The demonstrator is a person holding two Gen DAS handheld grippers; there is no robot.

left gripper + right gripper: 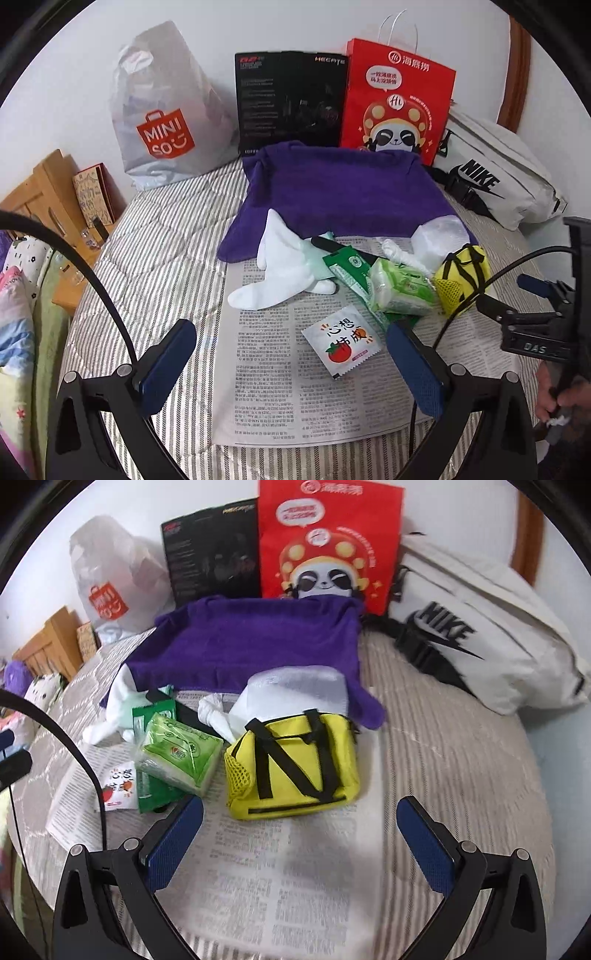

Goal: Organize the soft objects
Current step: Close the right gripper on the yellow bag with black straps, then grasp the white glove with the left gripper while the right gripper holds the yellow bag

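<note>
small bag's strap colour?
Black straps on the yellow bag, with a yellow mesh side pocket. Clearest in the right wrist view.

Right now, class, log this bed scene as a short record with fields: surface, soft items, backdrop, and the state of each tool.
surface: newspaper spread on a striped bed cover
soft items: purple towel, white socks, tissue pack, yellow bag
flat item: tomato sachet on the newspaper
backdrop: red paper bag, white Nike bag
left tool: open, empty
right tool: open, empty, facing the yellow bag
</note>
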